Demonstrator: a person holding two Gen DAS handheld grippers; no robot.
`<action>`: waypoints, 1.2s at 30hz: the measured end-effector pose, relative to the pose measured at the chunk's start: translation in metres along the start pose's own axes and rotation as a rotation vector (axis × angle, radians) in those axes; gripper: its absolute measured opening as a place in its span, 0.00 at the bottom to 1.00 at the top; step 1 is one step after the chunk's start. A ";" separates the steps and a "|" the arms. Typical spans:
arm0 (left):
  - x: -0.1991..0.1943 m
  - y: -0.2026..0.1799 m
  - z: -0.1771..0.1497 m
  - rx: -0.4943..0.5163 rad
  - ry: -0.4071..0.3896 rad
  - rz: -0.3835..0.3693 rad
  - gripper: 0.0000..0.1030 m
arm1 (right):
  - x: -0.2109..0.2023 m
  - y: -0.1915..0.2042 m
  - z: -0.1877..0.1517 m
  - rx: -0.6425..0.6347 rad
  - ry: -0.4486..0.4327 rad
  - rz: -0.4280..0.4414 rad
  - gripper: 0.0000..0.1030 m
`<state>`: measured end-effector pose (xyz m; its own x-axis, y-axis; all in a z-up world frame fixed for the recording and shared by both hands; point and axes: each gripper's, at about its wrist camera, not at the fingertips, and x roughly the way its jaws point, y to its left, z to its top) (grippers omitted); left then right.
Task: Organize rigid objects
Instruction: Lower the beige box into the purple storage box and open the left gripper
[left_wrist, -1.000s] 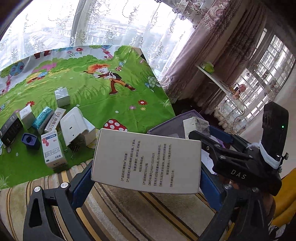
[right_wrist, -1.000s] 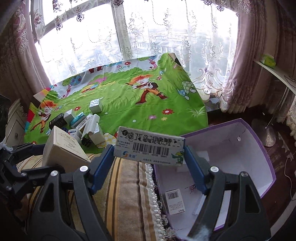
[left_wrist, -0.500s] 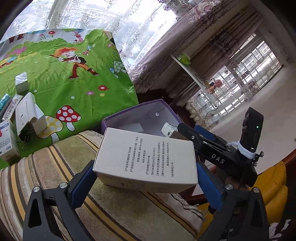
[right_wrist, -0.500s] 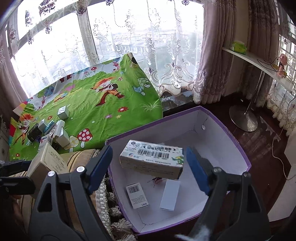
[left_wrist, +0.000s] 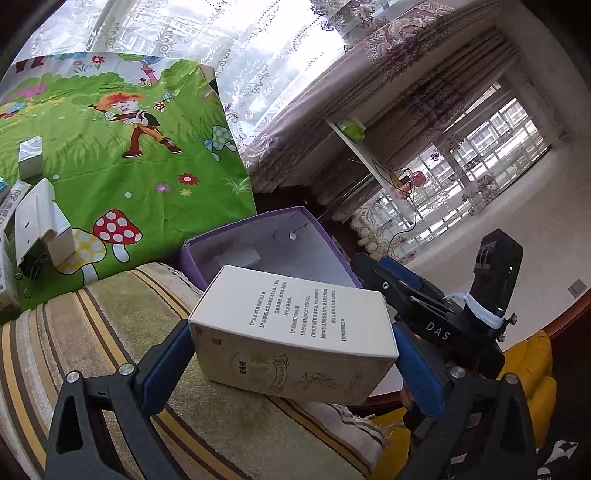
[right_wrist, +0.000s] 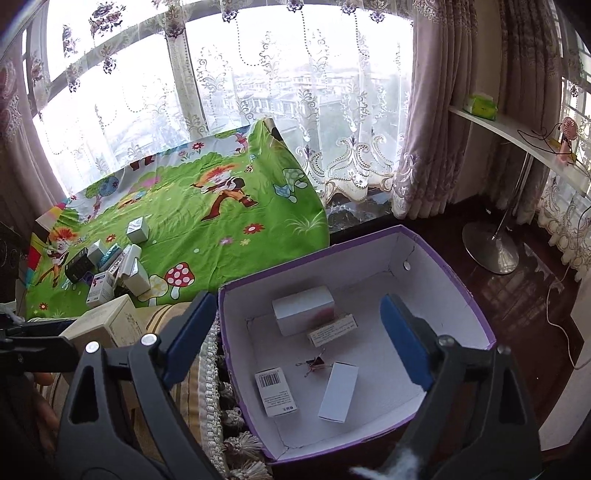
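My left gripper (left_wrist: 291, 354) is shut on a cream printed carton (left_wrist: 295, 332) and holds it over the striped cushion, just short of the purple storage box (left_wrist: 258, 240). The carton also shows at the left of the right wrist view (right_wrist: 107, 325). My right gripper (right_wrist: 295, 336) is open and empty above the purple box (right_wrist: 454, 280). Inside the box lie the small barcode carton (right_wrist: 330, 330) on its side against a white box (right_wrist: 303, 314), two flat white packets (right_wrist: 277, 391) (right_wrist: 338, 391) and a binder clip (right_wrist: 314, 365).
Several small boxes (right_wrist: 110, 266) stand on the green cartoon cloth (right_wrist: 221, 221) at the left. A striped cushion (left_wrist: 92, 332) with a tasselled edge lies beside the purple box. A lamp base (right_wrist: 491, 247) stands on the dark wooden floor at the right.
My right gripper has opened and the barcode carton has dropped into the purple box. My left gripper has carried the cream carton closer to the box.
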<state>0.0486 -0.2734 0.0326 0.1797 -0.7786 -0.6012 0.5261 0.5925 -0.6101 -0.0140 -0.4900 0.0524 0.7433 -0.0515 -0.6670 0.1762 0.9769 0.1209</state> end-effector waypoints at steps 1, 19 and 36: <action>0.000 -0.008 -0.002 0.051 -0.001 0.005 1.00 | -0.001 0.000 0.000 0.006 -0.003 0.012 0.89; 0.048 -0.044 -0.032 0.396 0.226 0.241 1.00 | -0.015 0.057 -0.013 -0.148 0.143 0.460 0.90; -0.012 -0.032 -0.013 0.284 0.024 0.161 1.00 | 0.006 0.025 -0.009 -0.039 0.143 0.281 0.93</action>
<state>0.0189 -0.2804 0.0521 0.2614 -0.6729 -0.6920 0.7040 0.6234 -0.3402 -0.0105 -0.4638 0.0446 0.6607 0.2481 -0.7085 -0.0501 0.9563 0.2882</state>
